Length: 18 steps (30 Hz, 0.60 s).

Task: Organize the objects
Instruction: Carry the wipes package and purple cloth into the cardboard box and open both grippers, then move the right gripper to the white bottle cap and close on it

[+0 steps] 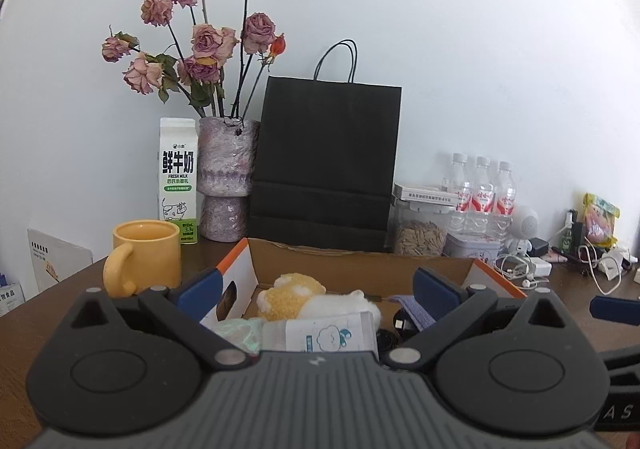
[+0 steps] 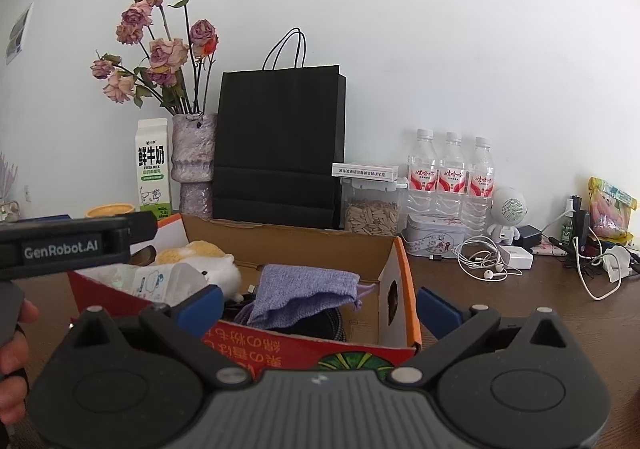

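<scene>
An open cardboard box (image 1: 360,263) with orange edges stands on the brown table, right in front of both grippers. Inside lie a yellow and white plush toy (image 1: 292,297), a white pack with a blue cartoon (image 1: 332,333), a purple knitted pouch (image 2: 304,289) and black cables. My left gripper (image 1: 318,291) is open above the box's left part, nothing between its blue pads. My right gripper (image 2: 320,309) is open at the box's red front wall (image 2: 320,349), holding nothing. The left gripper's body (image 2: 76,241) shows in the right wrist view, held by a hand (image 2: 12,349).
A yellow mug (image 1: 144,257), a milk carton (image 1: 178,181) and a vase of dried roses (image 1: 228,177) stand left of the box. Behind it are a black paper bag (image 1: 326,161), a seed jar (image 2: 372,213), three water bottles (image 2: 452,173), a tin, and tangled chargers and earphones (image 2: 492,261).
</scene>
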Available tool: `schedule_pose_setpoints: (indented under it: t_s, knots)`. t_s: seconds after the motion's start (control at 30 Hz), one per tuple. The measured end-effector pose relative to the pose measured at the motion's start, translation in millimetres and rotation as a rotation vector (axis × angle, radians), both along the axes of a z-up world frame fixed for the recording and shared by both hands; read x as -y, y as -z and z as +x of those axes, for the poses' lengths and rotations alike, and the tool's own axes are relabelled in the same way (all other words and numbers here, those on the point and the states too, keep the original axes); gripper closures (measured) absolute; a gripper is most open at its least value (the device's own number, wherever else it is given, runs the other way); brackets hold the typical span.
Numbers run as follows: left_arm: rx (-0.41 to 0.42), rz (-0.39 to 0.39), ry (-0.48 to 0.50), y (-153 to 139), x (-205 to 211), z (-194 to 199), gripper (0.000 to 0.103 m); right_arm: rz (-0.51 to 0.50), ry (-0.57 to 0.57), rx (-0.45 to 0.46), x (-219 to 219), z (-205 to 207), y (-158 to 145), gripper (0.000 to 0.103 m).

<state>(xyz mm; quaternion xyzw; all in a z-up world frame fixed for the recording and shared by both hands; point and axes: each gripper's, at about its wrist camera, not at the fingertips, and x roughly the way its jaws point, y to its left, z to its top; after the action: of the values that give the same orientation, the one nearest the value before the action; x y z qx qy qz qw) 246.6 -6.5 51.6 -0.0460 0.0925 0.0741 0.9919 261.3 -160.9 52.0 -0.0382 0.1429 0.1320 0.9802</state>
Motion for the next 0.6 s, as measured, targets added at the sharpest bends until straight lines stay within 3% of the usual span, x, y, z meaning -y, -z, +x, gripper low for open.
schedule_pose_setpoints:
  t_s: [0.17, 0.6]
  knots:
    - [-0.013, 0.040, 0.028, 8.8, 6.4, -17.5, 0.000, -0.014, -0.001, -0.018, 7.6, -15.5, 7.3, 0.000]
    - [-0.077, 0.050, 0.053, 26.0, 7.4, -55.3, 0.000, 0.003, 0.019, -0.110, 27.1, -49.0, 30.2, 0.000]
